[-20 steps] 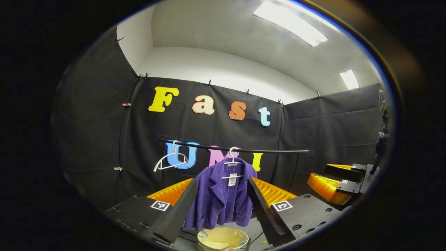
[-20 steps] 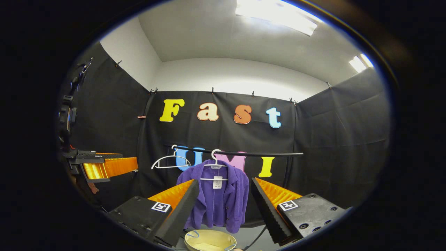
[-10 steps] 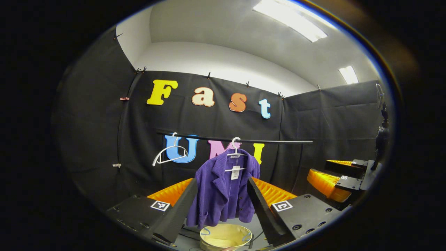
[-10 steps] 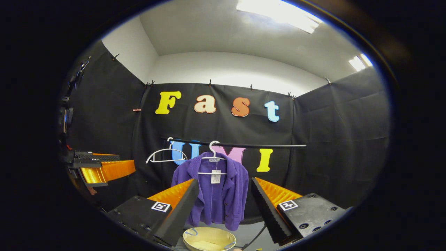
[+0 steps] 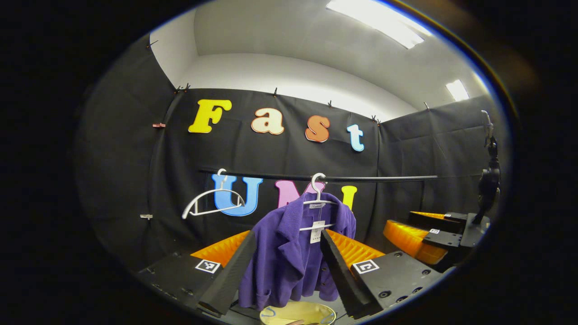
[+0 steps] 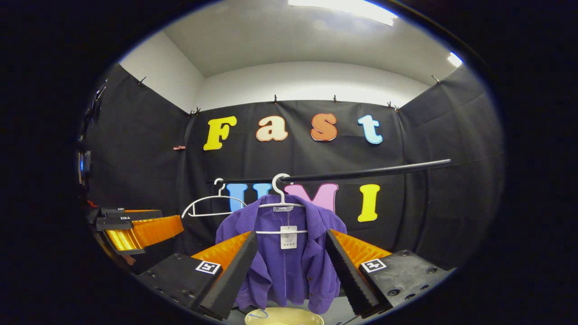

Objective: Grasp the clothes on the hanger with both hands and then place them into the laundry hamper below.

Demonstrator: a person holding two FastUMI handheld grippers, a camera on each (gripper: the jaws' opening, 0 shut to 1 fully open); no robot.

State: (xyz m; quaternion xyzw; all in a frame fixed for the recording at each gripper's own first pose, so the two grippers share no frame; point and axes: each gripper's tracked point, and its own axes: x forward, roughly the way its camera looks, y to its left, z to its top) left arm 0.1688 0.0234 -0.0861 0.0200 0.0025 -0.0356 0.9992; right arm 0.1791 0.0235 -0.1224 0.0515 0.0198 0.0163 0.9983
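Purple corduroy jacket [image 5: 293, 253] hangs on a white plastic hanger [image 5: 319, 198] from the black horizontal rail [image 5: 361, 178], toward the rail's middle, long axis straight down, open front facing you. A white tag dangles at the collar. Empty second white hanger [image 5: 210, 203] sits near the rail's left end, apart from the jacket.

Left gripper [image 5: 284, 266]: fingers spread wide, released, nothing between them. Jacket lies dead ahead and framed in the gap, not touched. Right gripper [image 6: 291, 266]: likewise spread and empty, jacket centred ahead, collar and shoulders above the fingertips. In the left gripper view your right gripper also shows off to the right, level with the jacket's hem.

Neither looks clearly nearer; the jacket seems a shade larger in the right gripper view. Judged step: the approach, grasp not yet made. Each gripper likely needs to travel forward and up to a shoulder.

Round cream laundry hamper [image 5: 298, 312] sits directly below the hem, mouth open. Pale lining and a blue handle loop visible; contents cannot be made out.
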